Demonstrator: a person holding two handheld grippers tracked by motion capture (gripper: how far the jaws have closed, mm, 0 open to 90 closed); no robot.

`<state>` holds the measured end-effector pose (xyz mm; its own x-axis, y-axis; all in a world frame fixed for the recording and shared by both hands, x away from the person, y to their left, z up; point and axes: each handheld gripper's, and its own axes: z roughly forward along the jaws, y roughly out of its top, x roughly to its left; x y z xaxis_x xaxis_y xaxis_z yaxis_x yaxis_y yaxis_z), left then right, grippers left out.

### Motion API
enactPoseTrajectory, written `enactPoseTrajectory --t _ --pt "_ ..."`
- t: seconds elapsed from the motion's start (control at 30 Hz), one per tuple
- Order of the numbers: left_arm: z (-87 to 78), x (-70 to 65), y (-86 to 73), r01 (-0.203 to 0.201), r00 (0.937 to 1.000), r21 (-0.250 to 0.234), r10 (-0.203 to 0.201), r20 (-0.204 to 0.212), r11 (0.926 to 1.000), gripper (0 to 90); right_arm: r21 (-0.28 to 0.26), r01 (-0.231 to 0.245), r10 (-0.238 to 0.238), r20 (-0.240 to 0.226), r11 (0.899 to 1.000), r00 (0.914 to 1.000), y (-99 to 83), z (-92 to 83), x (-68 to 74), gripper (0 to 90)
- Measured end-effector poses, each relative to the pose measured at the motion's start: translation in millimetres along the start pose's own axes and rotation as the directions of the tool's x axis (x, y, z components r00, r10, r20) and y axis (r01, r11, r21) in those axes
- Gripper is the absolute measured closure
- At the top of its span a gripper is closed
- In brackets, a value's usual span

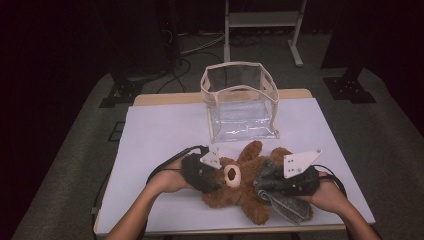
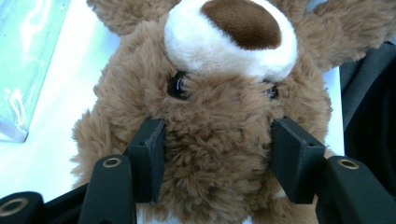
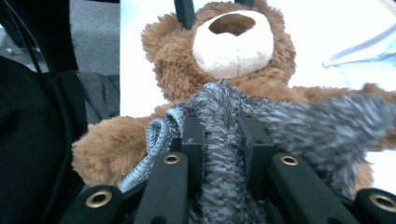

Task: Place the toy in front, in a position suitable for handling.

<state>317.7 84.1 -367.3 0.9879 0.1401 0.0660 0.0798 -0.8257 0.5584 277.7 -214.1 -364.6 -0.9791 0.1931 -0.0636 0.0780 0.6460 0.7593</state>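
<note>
Left hand-held gripper [image 2: 217, 154]: jaws part-spread, pads pressed into the bear's [image 1: 240, 185] head from both sides, just below its eyes. In the high view this hand-held gripper [image 1: 202, 175] sits at the bear's left side, the person's left hand [image 1: 167, 181] behind it.

Right hand-held gripper [image 3: 223, 135]: jaws drawn close, pinching a fold of grey fuzzy cloth [image 3: 299, 126]; a blue-grey loop [image 3: 156, 140] hangs beside the left jaw. In the high view this hand-held gripper [image 1: 295, 182] is at the bear's right side, with the cloth [image 1: 280, 192] lying over the bear's body and lower right limb.

Bear: on its back on the white table [image 1: 150, 135], near the front edge, muzzle up, limbs splayed.

Clear bag [image 1: 240, 100]: stands upright and open-topped on the table just behind the bear, apart from it.
</note>
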Motion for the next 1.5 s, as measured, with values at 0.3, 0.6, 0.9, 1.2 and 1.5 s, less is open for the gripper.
enactPoseTrajectory --t 0.3,0.6,0.9,1.2,1.5 --pt "3.5 3.1 4.0 0.032 0.9988 -0.015 -0.033 -0.038 0.9994 41.9 0.025 -0.078 0.076 0.058 0.997 0.9954 -30.2 -23.9 -2.4 74.7" --pt "4.1 7.6 -1.0 0.058 0.9981 -0.019 -0.058 -0.019 0.9981 41.7 0.046 0.047 -0.047 0.0 0.998 0.9989 14.3 11.2 -0.4 74.8" --pt "3.5 6.8 -1.8 0.058 0.9982 -0.028 -0.059 -0.014 0.9979 41.6 0.065 0.0 -0.001 0.009 0.998 1.0 0.5 -4.8 3.4 74.9" --pt "2.9 4.2 -2.1 0.057 0.9982 -0.024 -0.058 -0.016 0.9981 41.4 0.126 0.1 -0.095 -0.041 0.987 0.9946 39.2 42.4 7.9 74.8" --pt "3.5 2.6 0.8 0.053 0.9985 -0.029 -0.054 -0.009 0.9981 41.8 0.136 0.083 -0.082 -0.017 0.987 0.9965 23.4 29.0 13.7 75.2"
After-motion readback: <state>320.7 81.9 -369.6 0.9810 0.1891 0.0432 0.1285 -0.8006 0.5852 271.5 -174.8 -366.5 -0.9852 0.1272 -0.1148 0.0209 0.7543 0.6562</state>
